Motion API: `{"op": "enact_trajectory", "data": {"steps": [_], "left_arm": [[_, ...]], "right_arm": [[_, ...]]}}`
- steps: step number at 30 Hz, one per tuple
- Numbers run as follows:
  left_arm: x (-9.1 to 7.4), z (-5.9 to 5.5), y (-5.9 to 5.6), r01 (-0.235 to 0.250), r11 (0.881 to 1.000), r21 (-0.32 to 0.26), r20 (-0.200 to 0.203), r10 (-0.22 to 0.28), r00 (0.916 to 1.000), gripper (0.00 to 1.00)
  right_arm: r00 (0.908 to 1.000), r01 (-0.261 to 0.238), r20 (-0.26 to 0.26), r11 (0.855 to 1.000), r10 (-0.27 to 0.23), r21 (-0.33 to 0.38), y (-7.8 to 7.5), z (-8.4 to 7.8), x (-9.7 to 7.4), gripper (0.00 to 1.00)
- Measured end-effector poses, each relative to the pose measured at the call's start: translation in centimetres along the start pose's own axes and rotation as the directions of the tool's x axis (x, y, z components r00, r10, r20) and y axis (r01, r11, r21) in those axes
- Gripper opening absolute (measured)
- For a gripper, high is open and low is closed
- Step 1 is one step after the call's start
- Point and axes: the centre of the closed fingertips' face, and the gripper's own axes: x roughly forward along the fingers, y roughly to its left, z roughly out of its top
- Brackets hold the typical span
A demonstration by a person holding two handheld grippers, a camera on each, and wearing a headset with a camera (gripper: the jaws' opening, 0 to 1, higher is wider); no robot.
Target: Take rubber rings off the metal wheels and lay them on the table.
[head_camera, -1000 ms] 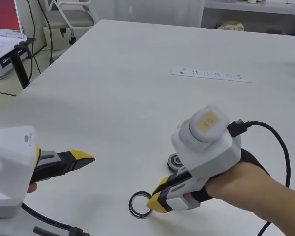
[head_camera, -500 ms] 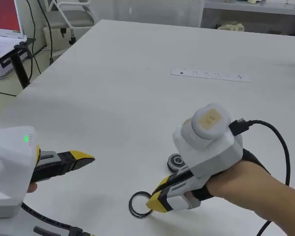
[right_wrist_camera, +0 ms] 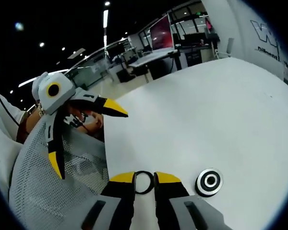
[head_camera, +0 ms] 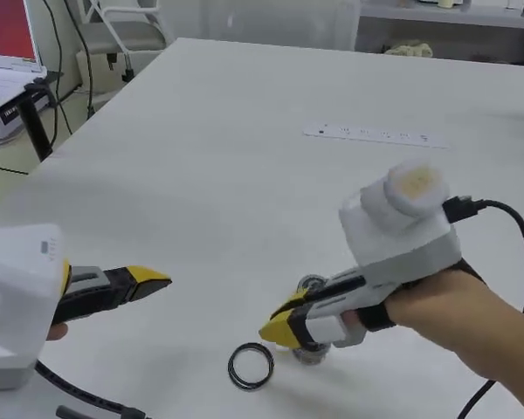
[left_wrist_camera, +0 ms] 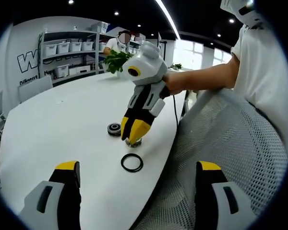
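Right claw (head_camera: pixel 278 330): jaws narrow, holding nothing, hovering near table (head_camera: pixel 244 175) edge; ring (head_camera: pixel 251 365) lying just ahead; left claw (head_camera: pixel 148 281) gaping wide, well apart.

**Colours on the White Table**

The table (head_camera: pixel 244 131) was plain white. The rubber ring (head_camera: pixel 251 365) at the lower middle was black. The right gripper (head_camera: pixel 275 332) was white and black with yellow tips, and the left gripper (left_wrist_camera: pixel 138 165) had the same colours. A metal wheel (right_wrist_camera: pixel 210 182) showed black and white circles. The screen (head_camera: pixel 4 26) at the upper left was red.
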Motion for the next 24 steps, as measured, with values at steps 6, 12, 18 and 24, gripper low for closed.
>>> {"op": "enact_trajectory", "data": {"steps": [6,12,18,24], "left_arm": [[-0.4,1.5,0.3,0.003,0.999,0.033,0.013,-0.004,0.9999,0.99],[-0.7,3.5,1.3,-0.006,0.996,0.087,0.036,0.003,0.9993,0.99],[-0.9,6.0,2.5,-0.013,0.989,0.144,0.06,0.005,0.9982,0.99],[-0.6,8.9,3.5,-0.011,0.979,0.203,0.09,-0.007,0.9959,0.99]], "right_arm": [[0.9972,0.047,0.061,0.997,-0.043,-0.06,-1.3,1.1,-1.8,0.16],[0.9927,0.07,0.104,0.994,-0.062,-0.084,-2.0,1.8,-2.9,0.21],[0.9863,0.102,0.141,0.989,-0.086,-0.11,-3.1,2.1,-4.0,0.24],[0.978,0.138,0.171,0.985,-0.12,-0.099,-4.4,2.1,-4.9,0.25]]}}
